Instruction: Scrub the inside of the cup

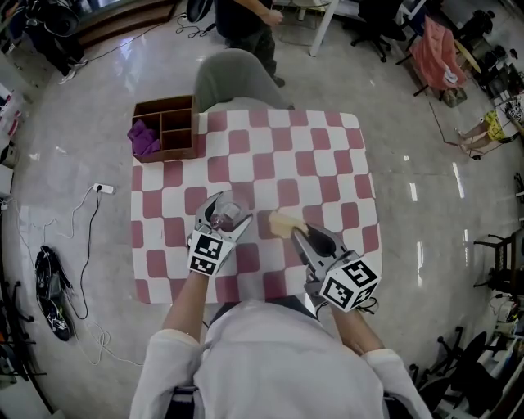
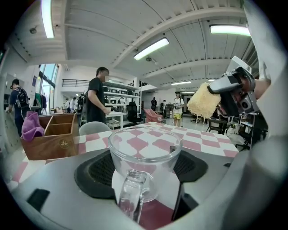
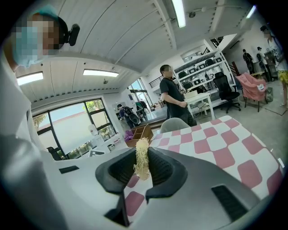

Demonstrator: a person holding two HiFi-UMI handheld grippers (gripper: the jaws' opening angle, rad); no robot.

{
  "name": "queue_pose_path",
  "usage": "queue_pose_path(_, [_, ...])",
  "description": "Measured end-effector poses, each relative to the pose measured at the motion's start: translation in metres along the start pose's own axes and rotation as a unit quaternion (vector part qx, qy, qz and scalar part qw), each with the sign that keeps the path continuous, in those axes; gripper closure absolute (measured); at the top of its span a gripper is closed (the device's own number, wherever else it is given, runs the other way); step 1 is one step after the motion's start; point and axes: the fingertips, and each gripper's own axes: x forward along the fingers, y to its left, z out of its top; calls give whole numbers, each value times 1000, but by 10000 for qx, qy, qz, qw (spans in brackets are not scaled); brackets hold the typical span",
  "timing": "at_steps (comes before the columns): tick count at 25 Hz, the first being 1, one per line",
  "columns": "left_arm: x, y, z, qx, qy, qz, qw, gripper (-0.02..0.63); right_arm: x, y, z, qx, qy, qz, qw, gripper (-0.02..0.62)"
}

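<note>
Step in hand: approach, pre-scrub. L gripper (image 1: 223, 211) is clamped on the cup (image 2: 145, 150): both pads bear on the glass wall, handle turned back toward the gripper body, mouth up and unobstructed. Cup pos.: over the table's (image 1: 315, 159) near edge, left of ctr; whether its base touches the table can't be told. R gripper (image 1: 300, 232) is closed on the sponge (image 3: 141, 158), a pale yellow fibrous pad pinched edge-on w/ one end sticking out past the jaws. Sponge pos.: just right of the cup at the near edge, apart from the rim; no contact w/ glass yet, nothing inside the cup. Other items: box (image 1: 168, 127) at the far left corner w/ a purple cloth (image 1: 144, 139) on its left side; chair (image 1: 233, 78) and a person (image 1: 246, 24) beyond the far edge; none in the work path. Next move, est.: bring the R gripper left and over the rim, line the sponge's free end up w/ the mouth, then lower it until the fibres meet the inner wall and bottom. Reqs.: L grip must hold firm, since glass is smooth and scrub force will tend to twist the cup between the pads. The R jaws look wide relative to the mouth, so prob. only the protruding sponge end will enter; keep the jaw tips clear of the rim.
</note>
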Motion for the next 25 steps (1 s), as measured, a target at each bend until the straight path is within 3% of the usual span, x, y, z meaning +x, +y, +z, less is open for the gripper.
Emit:
queue_pose_path(11, [6,3,-6,-148,22,4,9999,229,0,-4,-3,59,29,-48,10000,508])
queue_pose_path(25, [5,0,-6,-13,-160,-124,9998,230,9,-1,0,57,22,51,10000,508])
